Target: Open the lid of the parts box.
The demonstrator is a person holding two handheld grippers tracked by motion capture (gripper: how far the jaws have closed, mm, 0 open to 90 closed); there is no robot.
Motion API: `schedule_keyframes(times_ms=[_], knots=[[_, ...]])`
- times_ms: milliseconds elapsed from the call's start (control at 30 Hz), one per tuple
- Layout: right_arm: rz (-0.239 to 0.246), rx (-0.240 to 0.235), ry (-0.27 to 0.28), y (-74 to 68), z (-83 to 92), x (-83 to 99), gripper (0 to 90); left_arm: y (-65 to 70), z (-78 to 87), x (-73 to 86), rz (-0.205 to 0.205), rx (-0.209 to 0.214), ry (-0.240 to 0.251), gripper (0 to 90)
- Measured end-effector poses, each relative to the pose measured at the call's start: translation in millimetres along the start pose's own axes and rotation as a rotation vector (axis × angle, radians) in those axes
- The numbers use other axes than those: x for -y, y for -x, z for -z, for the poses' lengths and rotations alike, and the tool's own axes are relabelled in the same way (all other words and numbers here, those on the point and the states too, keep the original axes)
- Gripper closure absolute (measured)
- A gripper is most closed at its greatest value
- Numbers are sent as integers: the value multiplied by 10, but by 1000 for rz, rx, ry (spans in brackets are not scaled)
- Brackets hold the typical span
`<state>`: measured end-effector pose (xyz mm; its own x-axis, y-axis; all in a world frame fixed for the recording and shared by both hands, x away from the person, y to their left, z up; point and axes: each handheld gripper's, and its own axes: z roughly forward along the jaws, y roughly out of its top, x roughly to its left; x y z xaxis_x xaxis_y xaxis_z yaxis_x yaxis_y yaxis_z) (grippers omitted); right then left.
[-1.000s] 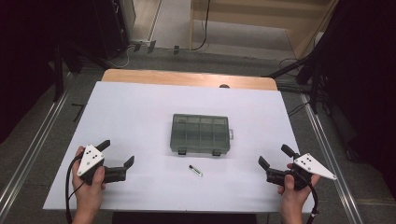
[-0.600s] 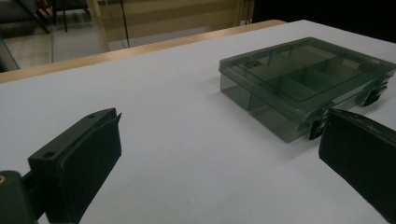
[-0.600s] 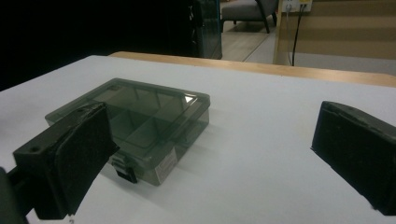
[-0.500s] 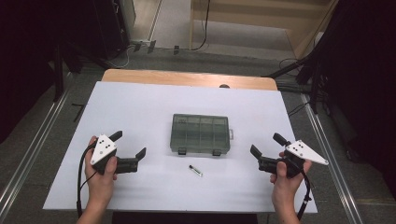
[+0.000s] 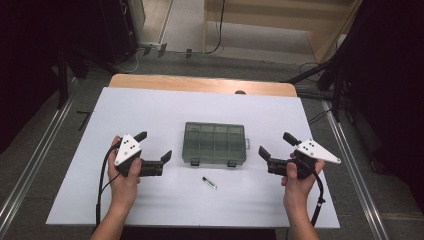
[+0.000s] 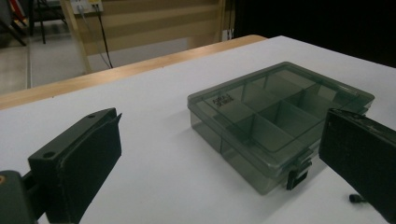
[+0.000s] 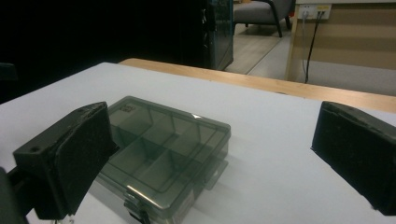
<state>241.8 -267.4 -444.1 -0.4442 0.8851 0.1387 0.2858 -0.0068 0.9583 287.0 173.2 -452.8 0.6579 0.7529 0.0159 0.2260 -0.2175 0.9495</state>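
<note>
Both tools closer in now: left tool (image 5: 154,146) and right tool (image 5: 278,145) flanking the box (image 5: 215,143) mid-surface (image 5: 150,107), jaws wide open, nothing held. Lid shut, latches facing forward. Probably lining up to open it.

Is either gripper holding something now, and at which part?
Nothing is held. The left gripper and the right gripper are open, each apart from one side of the closed compartment box.

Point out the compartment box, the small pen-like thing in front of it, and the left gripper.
compartment box (image 5: 215,142), high view, on its closed clear lid.
small pen-like thing (image 5: 209,183), high view, mid-shaft.
left gripper (image 5: 153,145), high view, the gap between its open jaws.
</note>
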Motion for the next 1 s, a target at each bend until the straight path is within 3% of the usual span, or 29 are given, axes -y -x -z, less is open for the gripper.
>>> schedule_keyframes(times_ms=[367, 500, 600, 700, 800, 1000], knots=[[-13, -41, -11, -98, -253, -45, 0, 55, -172, -41, 27, 35, 8, 0], [-15, -53, -26, -118, -337, -7, 0, 57, -217, -11, 70, 83, 4, 0], [-10, -86, -48, -124, -380, 36, 6, 64, -228, 11, 72, 100, -4, 0], [6, -106, -69, -149, -428, 87, 150, 70, -265, 64, 83, 122, -30, 16], [-1, -136, -92, -174, -480, 127, 330, 64, -271, 109, 133, 105, -41, 181], [51, -190, -169, -234, -548, 176, 642, 47, -274, 155, 146, 96, -75, 555]])
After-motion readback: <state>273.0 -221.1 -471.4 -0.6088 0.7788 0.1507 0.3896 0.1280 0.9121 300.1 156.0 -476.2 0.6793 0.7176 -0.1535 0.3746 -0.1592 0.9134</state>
